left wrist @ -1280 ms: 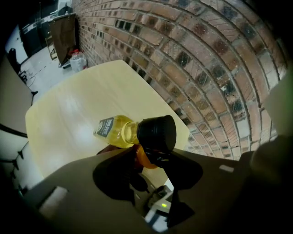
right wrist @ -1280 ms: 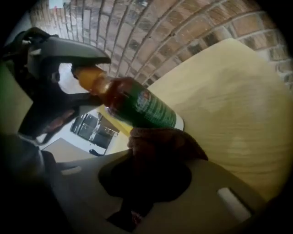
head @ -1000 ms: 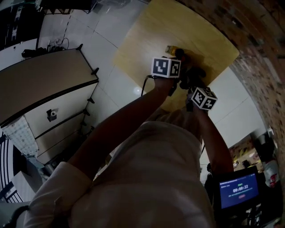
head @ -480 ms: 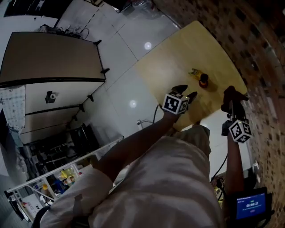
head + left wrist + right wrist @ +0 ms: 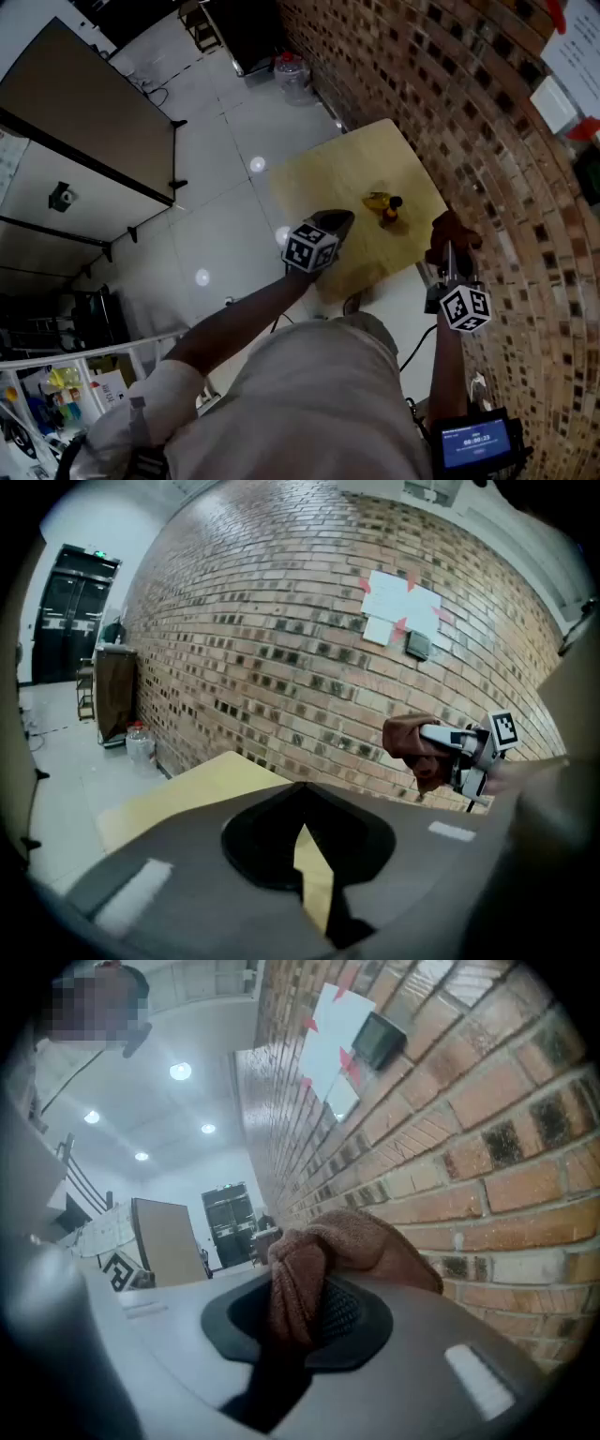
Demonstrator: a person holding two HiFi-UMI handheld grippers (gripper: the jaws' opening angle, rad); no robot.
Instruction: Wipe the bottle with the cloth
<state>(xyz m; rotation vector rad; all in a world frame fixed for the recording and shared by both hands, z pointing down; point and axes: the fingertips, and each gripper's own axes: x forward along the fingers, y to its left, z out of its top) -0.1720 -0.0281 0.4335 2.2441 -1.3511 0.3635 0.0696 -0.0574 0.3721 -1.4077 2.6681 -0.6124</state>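
Brown cloth (image 5: 454,228) bunched in the clamped jaws of the right hand-held gripper (image 5: 448,251), beside the brick wall (image 5: 487,112). Bottle (image 5: 385,207) sits on the counter (image 5: 328,178) below, between both grippers. Left hand-held gripper (image 5: 339,221), jaws just closed on nothing, appears nearer. Bottle's long axis is unclear from above.

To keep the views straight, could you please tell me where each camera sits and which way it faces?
Head view: on the person's head, facing steeply down at the table and bottle; shows torso, both arms, left gripper, right gripper.
Left gripper view: on the left gripper, over its just-closed, empty jaws; faces the brick wall.
Right gripper view: on the right gripper, shut on the cloth; faces along the wall.
Shared: head and left gripper views both show the right gripper's cloth.
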